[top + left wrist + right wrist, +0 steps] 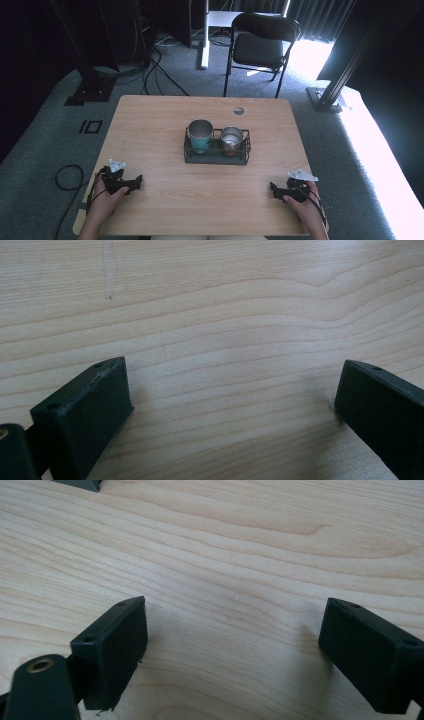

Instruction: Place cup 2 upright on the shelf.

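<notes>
Resting near the table's (pixel 150 115) front corners with jaws wide and empty, left gripper (pixel 131 184) and right gripper (pixel 278 190), 2 cups (pixel 200 134) in mid-table rack (pixel 216 156), right slightly nearer.

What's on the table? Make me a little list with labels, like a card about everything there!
Table: light wooden table
Holder: dark wire rack at the table's middle
Cup one: tall teal metal cup, upright in the rack's left side
Cup two: shorter copper-coloured metal cup, upright in the rack's right side
Left gripper: near the front left edge, jaws open, holding nothing
Right gripper: near the front right edge, jaws open, holding nothing
</notes>
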{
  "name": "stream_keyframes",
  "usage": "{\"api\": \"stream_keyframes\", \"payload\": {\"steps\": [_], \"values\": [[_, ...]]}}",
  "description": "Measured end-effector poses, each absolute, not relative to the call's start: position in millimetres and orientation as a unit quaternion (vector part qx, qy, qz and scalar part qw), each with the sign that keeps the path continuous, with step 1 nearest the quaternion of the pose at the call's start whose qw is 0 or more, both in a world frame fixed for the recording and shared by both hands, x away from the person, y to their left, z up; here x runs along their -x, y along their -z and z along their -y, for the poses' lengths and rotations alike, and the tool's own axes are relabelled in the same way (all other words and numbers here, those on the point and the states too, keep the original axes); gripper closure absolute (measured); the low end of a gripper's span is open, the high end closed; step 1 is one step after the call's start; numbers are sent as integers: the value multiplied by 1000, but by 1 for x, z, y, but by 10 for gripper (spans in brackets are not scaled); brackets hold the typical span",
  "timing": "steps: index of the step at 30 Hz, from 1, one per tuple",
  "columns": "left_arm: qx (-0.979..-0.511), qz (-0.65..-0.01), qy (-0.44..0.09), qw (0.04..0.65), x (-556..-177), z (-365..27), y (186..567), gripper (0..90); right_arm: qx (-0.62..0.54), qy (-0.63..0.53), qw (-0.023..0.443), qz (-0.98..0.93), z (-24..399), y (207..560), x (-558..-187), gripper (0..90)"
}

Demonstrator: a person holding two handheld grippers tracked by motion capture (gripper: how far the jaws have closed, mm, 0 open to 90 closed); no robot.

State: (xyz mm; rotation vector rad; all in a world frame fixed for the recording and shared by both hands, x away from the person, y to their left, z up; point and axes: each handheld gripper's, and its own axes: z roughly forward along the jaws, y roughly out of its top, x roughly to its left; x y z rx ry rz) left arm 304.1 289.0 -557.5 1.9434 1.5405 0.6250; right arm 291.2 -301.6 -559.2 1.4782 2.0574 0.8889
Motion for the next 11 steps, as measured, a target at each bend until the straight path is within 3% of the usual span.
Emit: {"api": "stream_keyframes", "payload": {"steps": [11], "values": [[-728,-577,-234,288,-304,-289,558,22,-543,-321,229,-741,301,559,-289,118]]}}
